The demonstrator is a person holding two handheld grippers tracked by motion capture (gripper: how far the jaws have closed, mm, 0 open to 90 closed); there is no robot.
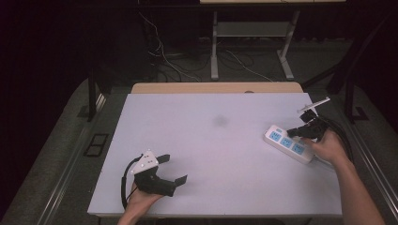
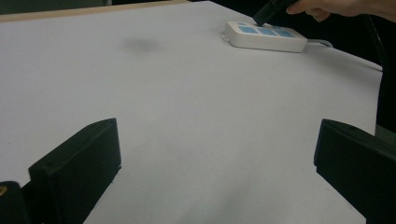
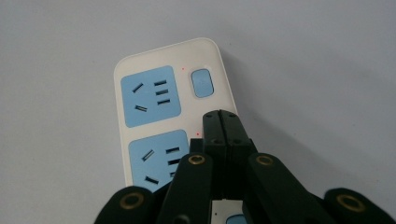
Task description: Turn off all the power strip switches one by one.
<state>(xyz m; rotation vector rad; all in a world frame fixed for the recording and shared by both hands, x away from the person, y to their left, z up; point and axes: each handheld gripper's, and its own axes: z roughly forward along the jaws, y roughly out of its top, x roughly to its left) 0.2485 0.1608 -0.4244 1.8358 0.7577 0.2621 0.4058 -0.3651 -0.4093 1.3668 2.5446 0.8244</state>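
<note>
Left hand-held gripper (image 2: 217, 172) low over the pale counter (image 2: 187, 107), jaws spread wide.

Its two black jaws rise at the near left and near right with bare counter between them, gripping nothing. At the far right lies a white power strip (image 2: 265, 37) with blue socket faces (its cord trails off to the right). Just above it a hand (image 2: 341, 8) brings the dark tip of the other hand-held gripper (image 2: 268, 11) down to the strip's top. A faint grey smudge (image 2: 140, 44) marks the far left.
</note>
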